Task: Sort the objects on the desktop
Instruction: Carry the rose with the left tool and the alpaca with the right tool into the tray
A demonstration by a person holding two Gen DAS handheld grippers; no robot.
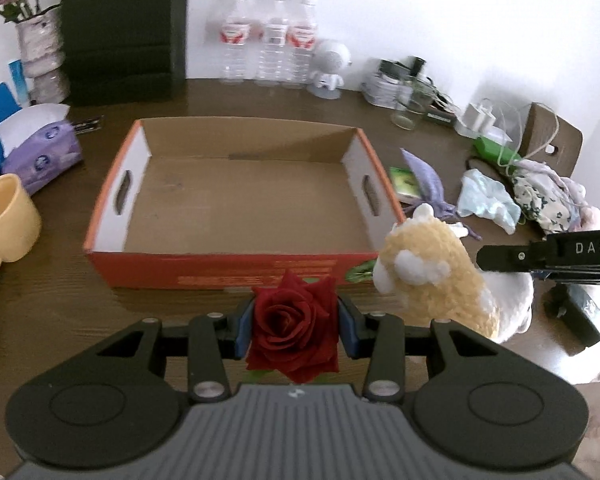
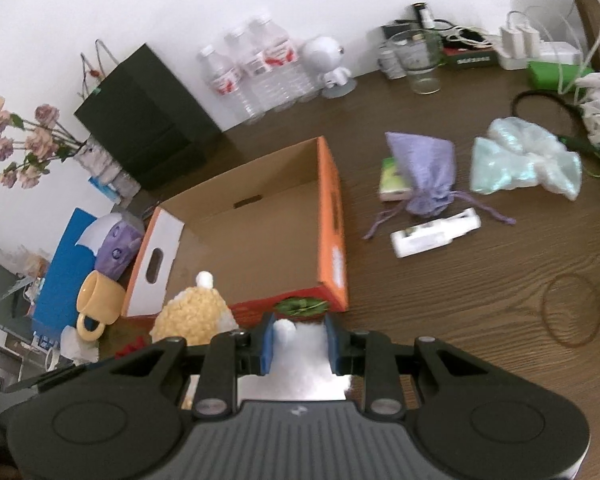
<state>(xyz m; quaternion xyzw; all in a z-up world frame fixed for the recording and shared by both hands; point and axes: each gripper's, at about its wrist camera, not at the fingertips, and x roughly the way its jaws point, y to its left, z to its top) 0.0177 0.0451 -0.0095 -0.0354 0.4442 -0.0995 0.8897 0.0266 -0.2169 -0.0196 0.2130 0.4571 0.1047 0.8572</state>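
Left claw (image 1: 296,326) clamped on a red rose (image 1: 294,330), blue pads tight against the bloom, just short of the orange cardboard box (image 1: 236,268) on the bench (image 1: 60,304). Right claw (image 2: 299,344) gripping the plush toy (image 2: 300,360) by its white body; the cream head sits beside the box's near right corner

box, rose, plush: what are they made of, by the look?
Box: corrugated cardboard, raw brown inside, printed orange outside, die-cut handle slots.
Rose: likely fabric, matte red petals with stiff, even edges, so artificial; clamped in the left gripper.
Plush: soft knobbly pile, cream and white, probably synthetic fleece; its white part sits between the right gripper pads.
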